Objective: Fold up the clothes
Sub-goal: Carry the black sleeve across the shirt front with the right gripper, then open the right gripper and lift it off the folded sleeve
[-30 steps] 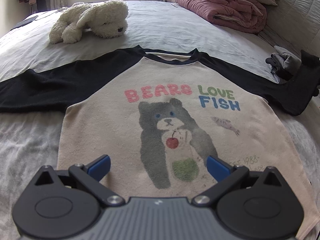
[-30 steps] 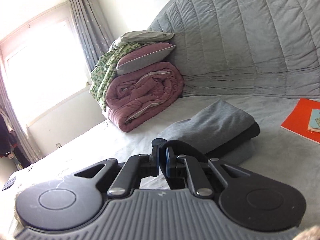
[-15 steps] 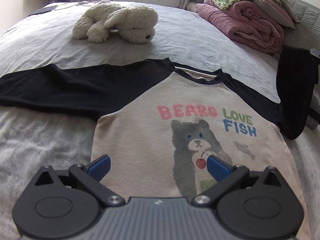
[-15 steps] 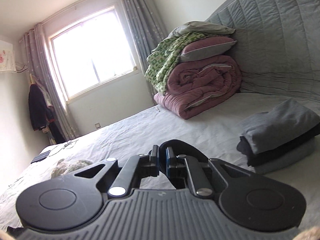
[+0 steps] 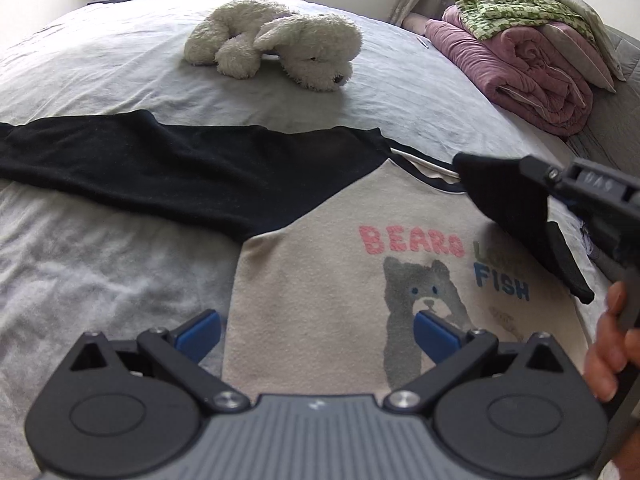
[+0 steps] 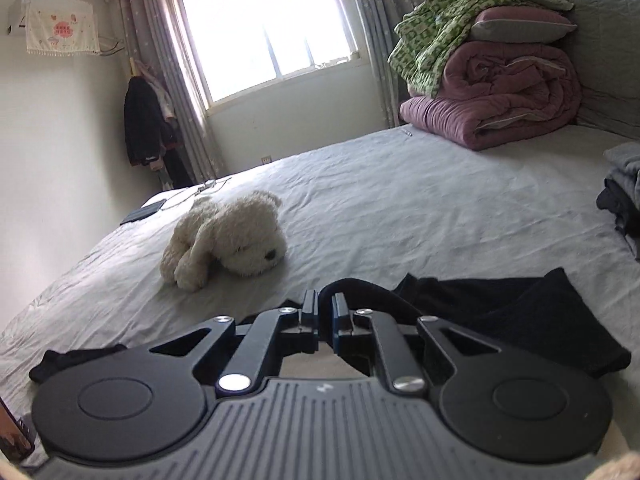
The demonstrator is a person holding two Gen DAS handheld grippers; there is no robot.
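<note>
At frame right, the right gripper pinches the shirt's black sleeve; left gripper spread; lay it flat, square.

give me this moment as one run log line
step: sleeve fold | right tool: shut on black sleeve, held over shirt chest | left tool: open above hem | other sleeve: flat on bed

beige shirt, black sleeves, white plush dog
</note>
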